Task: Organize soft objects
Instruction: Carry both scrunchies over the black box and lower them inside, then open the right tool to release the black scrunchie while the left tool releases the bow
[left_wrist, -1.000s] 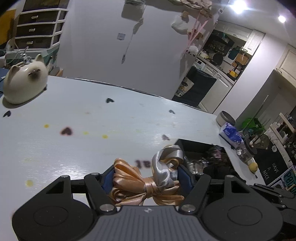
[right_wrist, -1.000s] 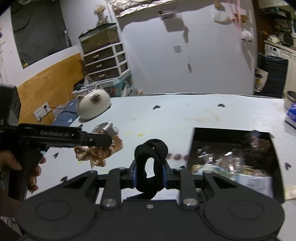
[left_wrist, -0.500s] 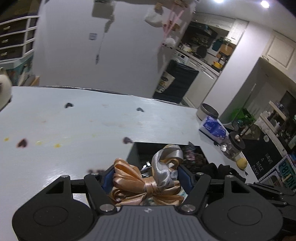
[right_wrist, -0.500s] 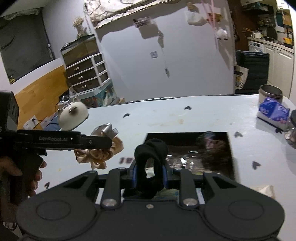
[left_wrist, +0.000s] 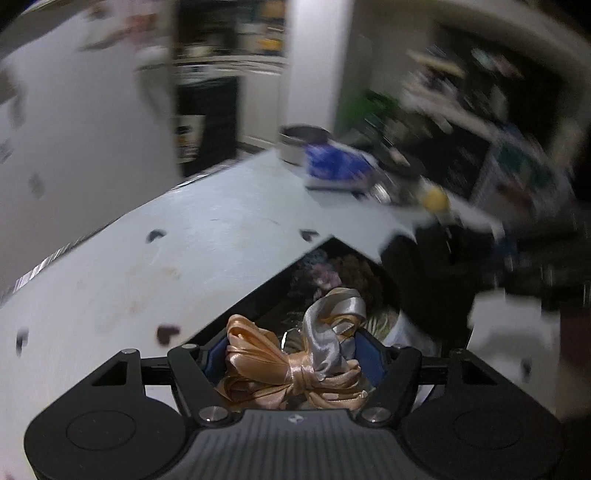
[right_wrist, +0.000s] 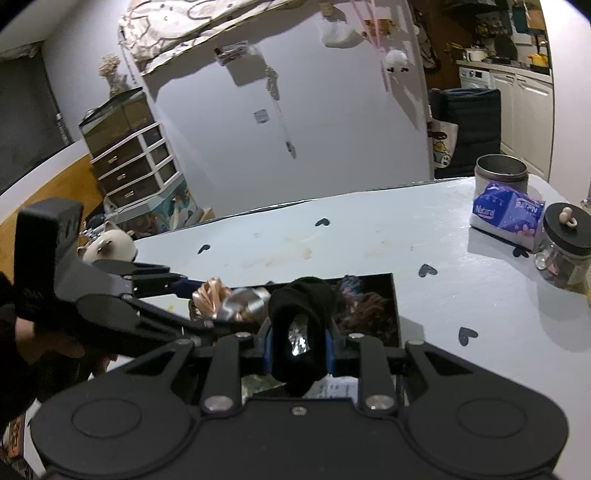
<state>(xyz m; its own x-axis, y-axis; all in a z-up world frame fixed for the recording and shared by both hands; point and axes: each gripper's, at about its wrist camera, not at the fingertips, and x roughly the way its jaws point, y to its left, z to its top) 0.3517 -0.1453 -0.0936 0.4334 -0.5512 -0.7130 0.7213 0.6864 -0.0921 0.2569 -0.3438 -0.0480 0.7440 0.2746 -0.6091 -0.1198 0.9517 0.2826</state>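
Observation:
My left gripper (left_wrist: 291, 354) is shut on a peach and silver satin ribbon bow (left_wrist: 295, 358), held over the near corner of a black box (left_wrist: 295, 273) set in the pale table. The bow also shows in the right wrist view (right_wrist: 229, 299), above the box's left side. My right gripper (right_wrist: 299, 343) is shut on a black scrunchie (right_wrist: 301, 317), held over the box (right_wrist: 373, 306). The box holds several soft hair items (right_wrist: 362, 314).
On the table's right side stand a blue tissue pack (right_wrist: 508, 214), a metal tin (right_wrist: 500, 171) and a black-lidded glass jar (right_wrist: 563, 251). A cream cat-shaped pot (right_wrist: 110, 245) sits at the far left. Small dark heart marks (right_wrist: 426, 270) dot the table.
Both grippers have moved right and forward over the black box with their items still held. The left wrist view has swung right and is blurred.

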